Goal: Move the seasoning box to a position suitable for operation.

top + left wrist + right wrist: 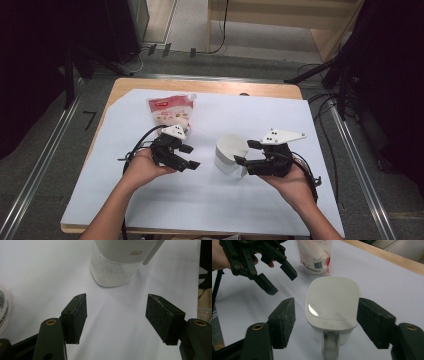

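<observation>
High view: a white lidded container [230,153] stands mid-table on the white sheet [210,200], between the left gripper [189,156] and right gripper [241,152]; a red-and-white pouch [171,113] lies toward the far edge. Left gripper view: jaws spread, empty, container [120,262] ahead. Right gripper view: jaws flank the container's lid [332,302], right pad touching, left apart.

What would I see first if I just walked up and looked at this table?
Probably the white lidded container with a handle, standing in the middle of the white sheet. The right tool is reaching around it, one jaw on each side of its lid. Next comes the red and white pouch standing farther back, with the left tool held open in front of it, holding nothing.
</observation>
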Demonstrator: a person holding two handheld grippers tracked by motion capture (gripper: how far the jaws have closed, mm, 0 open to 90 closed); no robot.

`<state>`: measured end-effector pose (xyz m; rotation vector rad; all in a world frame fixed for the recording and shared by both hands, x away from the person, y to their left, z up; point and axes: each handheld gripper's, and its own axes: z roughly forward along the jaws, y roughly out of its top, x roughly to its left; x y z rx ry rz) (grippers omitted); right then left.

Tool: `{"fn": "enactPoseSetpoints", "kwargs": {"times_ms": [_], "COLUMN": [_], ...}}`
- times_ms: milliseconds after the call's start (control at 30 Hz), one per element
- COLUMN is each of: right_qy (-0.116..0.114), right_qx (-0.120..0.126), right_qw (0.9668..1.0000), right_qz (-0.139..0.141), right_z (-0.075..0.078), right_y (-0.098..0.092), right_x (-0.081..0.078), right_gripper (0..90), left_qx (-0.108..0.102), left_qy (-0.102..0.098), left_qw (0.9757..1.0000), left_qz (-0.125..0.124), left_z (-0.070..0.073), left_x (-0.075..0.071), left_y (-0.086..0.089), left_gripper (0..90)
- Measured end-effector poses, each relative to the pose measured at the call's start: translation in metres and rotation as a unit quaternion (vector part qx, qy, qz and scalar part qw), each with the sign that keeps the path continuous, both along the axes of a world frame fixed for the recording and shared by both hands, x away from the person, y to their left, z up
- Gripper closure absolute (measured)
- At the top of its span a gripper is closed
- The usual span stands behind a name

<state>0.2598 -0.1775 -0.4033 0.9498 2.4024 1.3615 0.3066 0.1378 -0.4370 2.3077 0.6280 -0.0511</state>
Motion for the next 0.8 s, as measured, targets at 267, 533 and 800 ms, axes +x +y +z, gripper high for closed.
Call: {"fn": "enactPoseSetpoints", "kwargs": {"times_ms": [267,533,800], "right_qy": [0.011,0.024,0.028], "right_qx": [0.023,0.002,-0.011], "right_qw": [0.9997,0.9996,0.999], "right_qz": [0.004,0.017,0.032], "right_z": [-0.006,-0.024,-0.039], "right_y": [-0.011,-0.013,-0.007], "right_x": [-0.01,-0.019,-0.023], "right_gripper": [59.2,80.2,90.0], "left_qx": [0.001,-0.003,-0.004], "left_qy": [0.001,0.001,0.001], "left_qw": [1.0,1.0,1.0], "left_qz": [0.002,0.004,0.005], "left_z": [0.0,0.0,-0.001], "left_x": [0.0,0.002,0.002], "left_y": [0.0,0.003,0.003], "left_gripper": [34.4,34.4,34.4]}}
